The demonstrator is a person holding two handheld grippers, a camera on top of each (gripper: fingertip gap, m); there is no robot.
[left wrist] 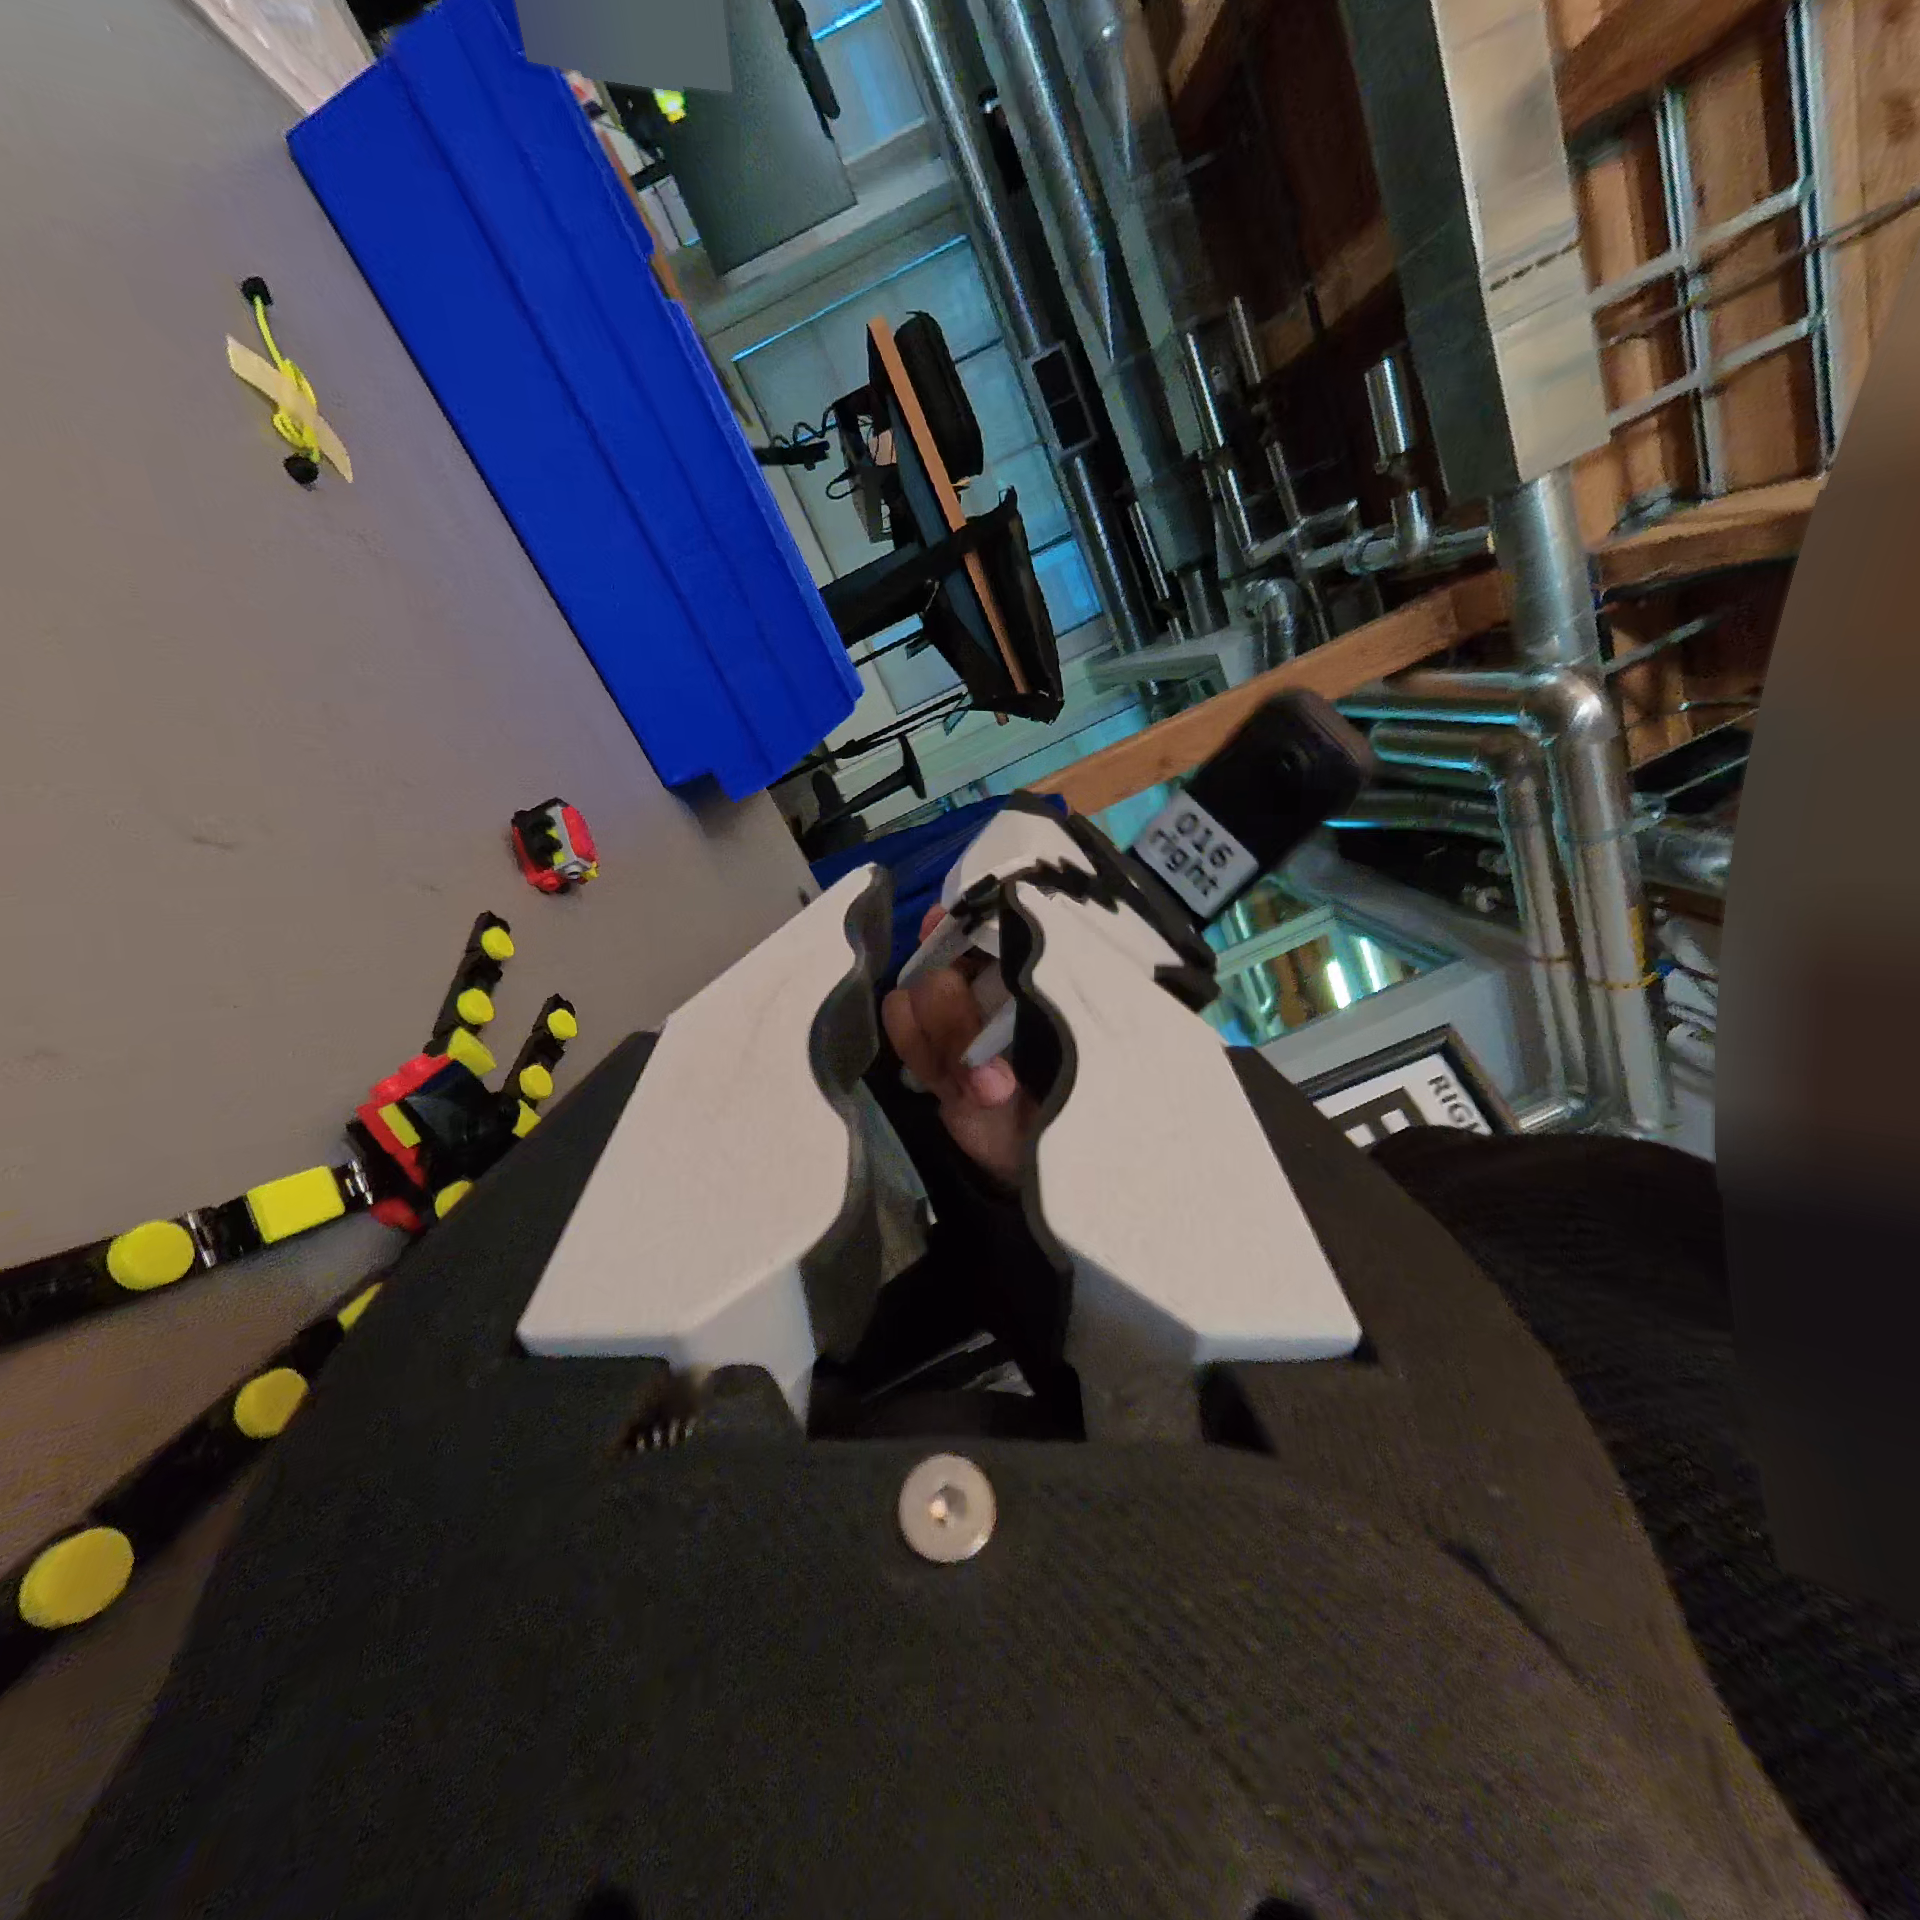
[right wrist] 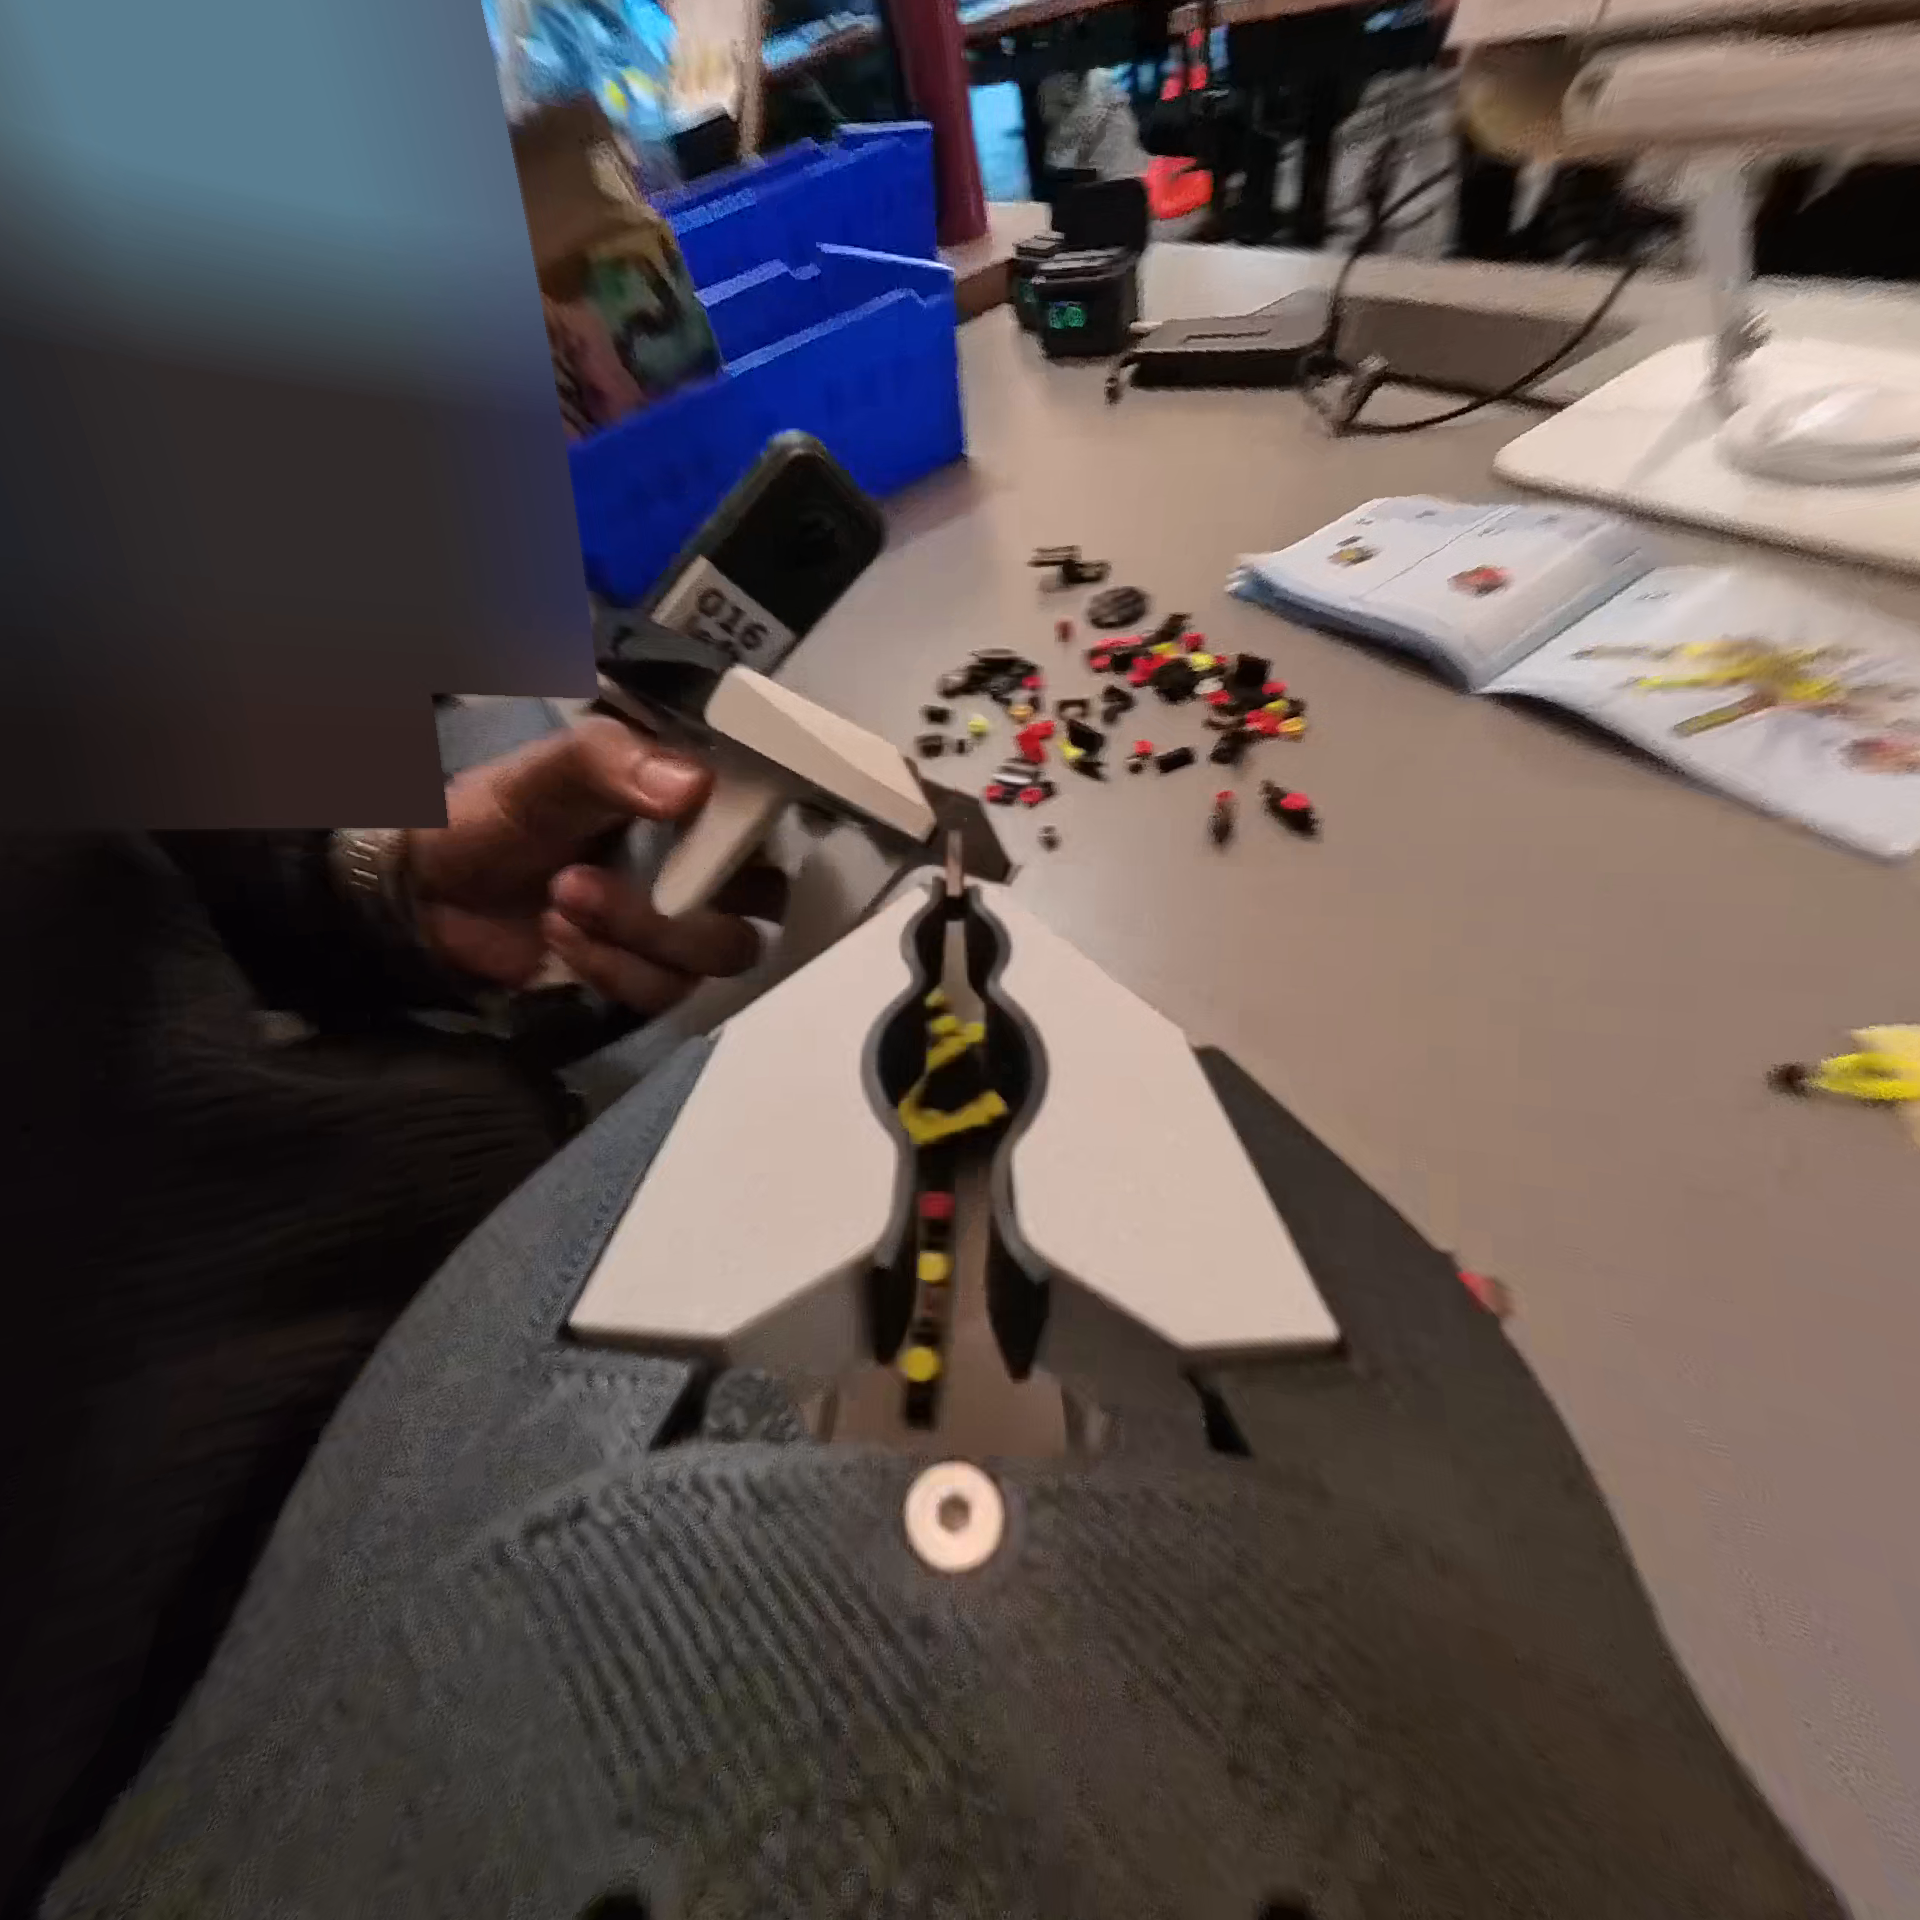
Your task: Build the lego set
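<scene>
A black, yellow and red lego figure (left wrist: pixel 416 1132) with long studded limbs lies on the grey table (left wrist: pixel 208 727) left of my left gripper (left wrist: pixel 940 904). Its jaws stand apart with nothing between them; through the gap I see a hand and the right gripper's white fingers (left wrist: pixel 1003 857). In the right wrist view my right gripper (right wrist: pixel 952 896) is almost shut on a small thin dark piece (right wrist: pixel 954 862). The left gripper (right wrist: pixel 831 774), held by a hand, has its tip touching that spot. The figure (right wrist: pixel 945 1101) shows through the right gripper's gap, below it. The view is blurred.
Loose red, black and yellow pieces (right wrist: pixel 1122 696) lie ahead, an open instruction booklet (right wrist: pixel 1558 644) to their right. Blue bins (right wrist: pixel 810 395) stand at the back left, also in the left wrist view (left wrist: pixel 582 416). A small red block (left wrist: pixel 554 844), a yellow-string part (left wrist: pixel 286 390), a yellow part (right wrist: pixel 1860 1075). The tips of both grippers are at nearly the same place.
</scene>
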